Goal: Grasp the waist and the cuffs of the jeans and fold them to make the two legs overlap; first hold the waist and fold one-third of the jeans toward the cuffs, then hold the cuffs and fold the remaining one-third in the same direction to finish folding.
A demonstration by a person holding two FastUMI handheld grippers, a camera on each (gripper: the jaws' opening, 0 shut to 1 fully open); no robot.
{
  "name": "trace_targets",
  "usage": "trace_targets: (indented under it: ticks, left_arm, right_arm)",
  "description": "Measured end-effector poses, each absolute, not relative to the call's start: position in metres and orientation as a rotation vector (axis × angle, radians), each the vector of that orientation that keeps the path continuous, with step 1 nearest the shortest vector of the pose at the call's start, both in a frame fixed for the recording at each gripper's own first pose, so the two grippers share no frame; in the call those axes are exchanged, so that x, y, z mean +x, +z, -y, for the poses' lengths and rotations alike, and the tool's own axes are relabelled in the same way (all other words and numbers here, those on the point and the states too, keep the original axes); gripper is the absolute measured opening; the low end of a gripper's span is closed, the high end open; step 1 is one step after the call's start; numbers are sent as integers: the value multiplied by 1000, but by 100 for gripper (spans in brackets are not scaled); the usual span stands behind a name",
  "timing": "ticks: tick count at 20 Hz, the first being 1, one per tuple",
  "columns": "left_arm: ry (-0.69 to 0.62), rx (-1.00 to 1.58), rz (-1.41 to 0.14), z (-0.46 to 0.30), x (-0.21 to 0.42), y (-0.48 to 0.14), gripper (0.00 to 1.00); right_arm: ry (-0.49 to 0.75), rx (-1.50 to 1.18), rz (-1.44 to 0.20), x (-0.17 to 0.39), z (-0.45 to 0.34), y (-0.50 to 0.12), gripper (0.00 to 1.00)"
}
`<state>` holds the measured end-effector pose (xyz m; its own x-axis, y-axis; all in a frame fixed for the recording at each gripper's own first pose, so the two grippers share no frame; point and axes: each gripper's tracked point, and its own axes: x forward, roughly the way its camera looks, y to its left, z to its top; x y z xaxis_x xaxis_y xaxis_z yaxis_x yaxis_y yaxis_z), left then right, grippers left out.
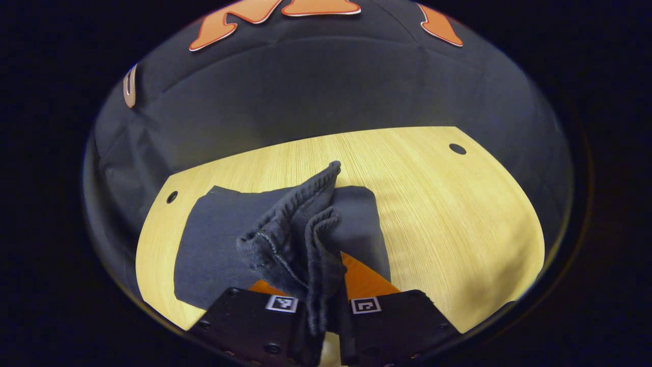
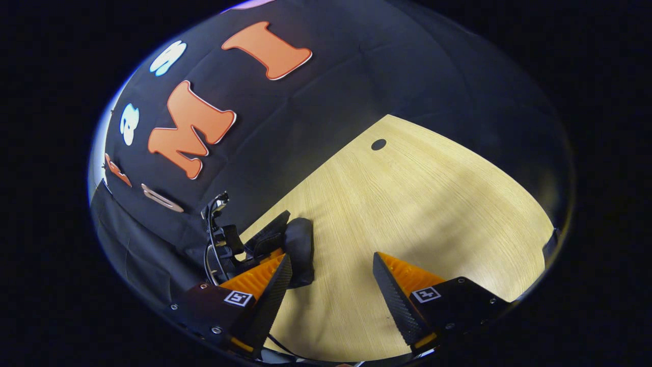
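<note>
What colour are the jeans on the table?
Dark grey-blue denim jeans, seen best in the left gripper view.

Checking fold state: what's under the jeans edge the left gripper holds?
Under the lifted edge, the rest of the jeans lies flat on the wooden table. The left gripper is shut on the bunched hem. What lies beneath the flat part is covered.

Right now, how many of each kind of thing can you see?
Jeans: 1
Grippers: 2, left gripper and right gripper
Wooden table: 1
Holes in the table: 2
Total: 6
</note>
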<state>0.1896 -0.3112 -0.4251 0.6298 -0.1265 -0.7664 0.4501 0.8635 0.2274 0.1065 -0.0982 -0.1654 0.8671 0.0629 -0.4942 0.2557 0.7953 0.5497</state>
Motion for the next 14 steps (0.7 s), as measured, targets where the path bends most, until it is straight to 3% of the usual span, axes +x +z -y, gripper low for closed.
trace_targets:
  ticks: [3, 7, 14]
  left_arm:
    - [-453, 342, -872, 350, 155, -425, 99]
    - [-639, 265, -826, 379, 100, -353, 98]
    - [-627, 148, -556, 279, 97, -195, 98]
  right_arm:
    - [-86, 640, -536, 110, 89, -161, 98]
    - [-53, 575, -534, 117, 66, -145, 98]
    - [-55, 396, -406, 134, 2, -91, 98]
